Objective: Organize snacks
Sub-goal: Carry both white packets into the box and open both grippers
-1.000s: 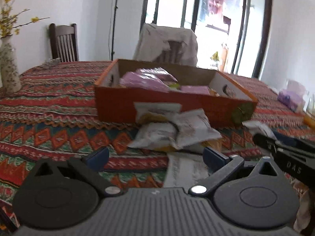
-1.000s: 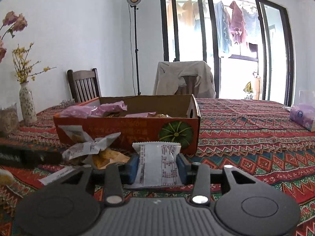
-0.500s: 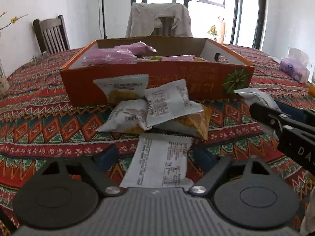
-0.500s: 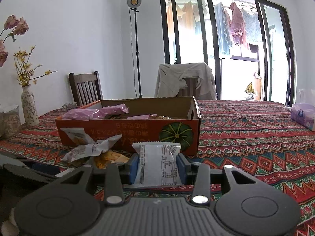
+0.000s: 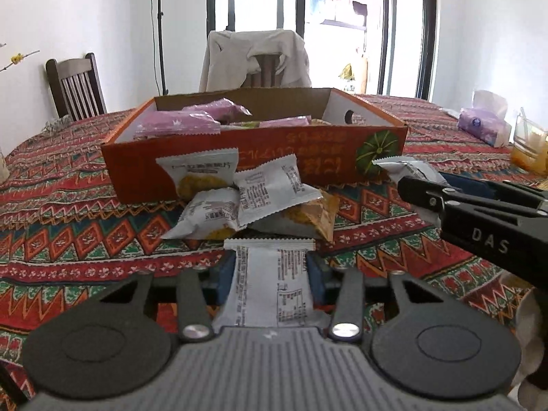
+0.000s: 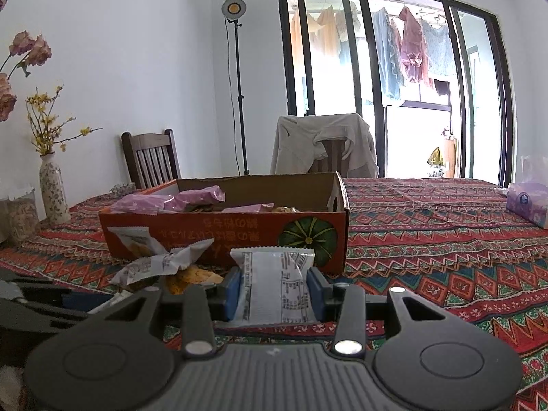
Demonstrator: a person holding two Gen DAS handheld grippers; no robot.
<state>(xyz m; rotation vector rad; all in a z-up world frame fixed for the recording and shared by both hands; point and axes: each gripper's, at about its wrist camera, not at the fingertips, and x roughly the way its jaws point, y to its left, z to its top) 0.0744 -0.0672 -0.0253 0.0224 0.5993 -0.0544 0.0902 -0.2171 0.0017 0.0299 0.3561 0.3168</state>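
The left tool (image 5: 272, 275) pinches a white crinkle-edged snack packet with printed black text (image 5: 270, 284) between its blue pads, the packet's long axis running straight forward along the fingers toward the shallow orange cardboard box with a green pumpkin picture (image 5: 308, 161). The right tool (image 6: 273, 286) likewise grips a second white printed snack packet (image 6: 274, 281), also lying lengthwise between its pads and held just short of the box's front wall. The box stands dead ahead of both tools on the tabletop under a red patterned cloth (image 6: 428, 239); the right tool looks nearer to the box's pumpkin corner, the left farther back behind a loose heap of white and yellow snack packets (image 5: 253, 202) that leans against the box's front wall. Inside the box lie several pink-purple wrapped snack packets (image 5: 191, 121), mostly toward its left end, with smaller items beside them too blurred to name. Each held packet probably needs lifting over the front wall.
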